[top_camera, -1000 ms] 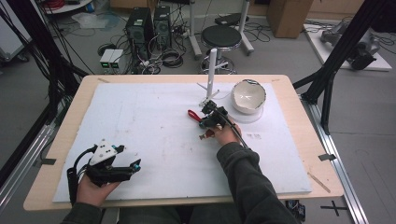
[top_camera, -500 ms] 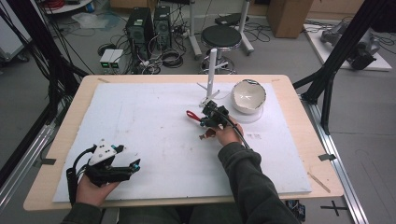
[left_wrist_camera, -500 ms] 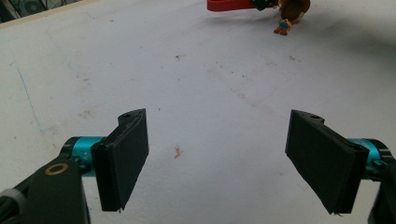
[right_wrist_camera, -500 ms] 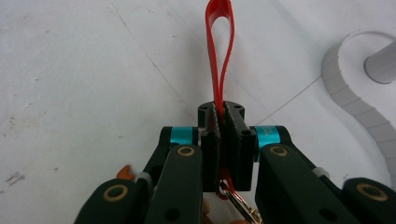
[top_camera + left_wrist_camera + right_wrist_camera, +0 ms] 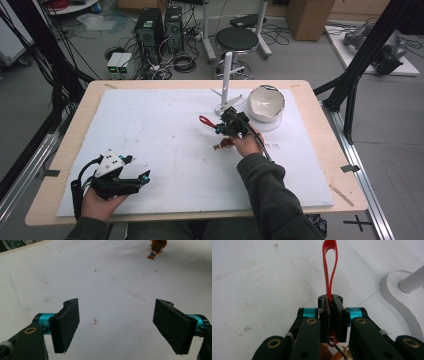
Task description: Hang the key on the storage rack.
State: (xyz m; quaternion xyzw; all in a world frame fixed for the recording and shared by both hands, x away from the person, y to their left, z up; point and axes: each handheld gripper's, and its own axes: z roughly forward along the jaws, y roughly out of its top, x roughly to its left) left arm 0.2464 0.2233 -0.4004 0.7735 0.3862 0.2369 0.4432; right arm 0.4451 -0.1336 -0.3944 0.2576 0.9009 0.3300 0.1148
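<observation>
Right gripper view: your right tongs (image 5: 331, 315) clench the red strap (image 5: 330, 267), thin, limp and light; left tongs (image 5: 122, 326) gape empty above the table (image 5: 110, 282).

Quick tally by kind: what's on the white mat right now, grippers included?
Grippers: 2, the left gripper open and the right gripper shut on the red strap
Red straps: 1, with a small brown toy figure hanging under it
Toy figures: 1
Bowls: 1, the white bowl
Stands: 1, the white post stand
Total: 6
</observation>
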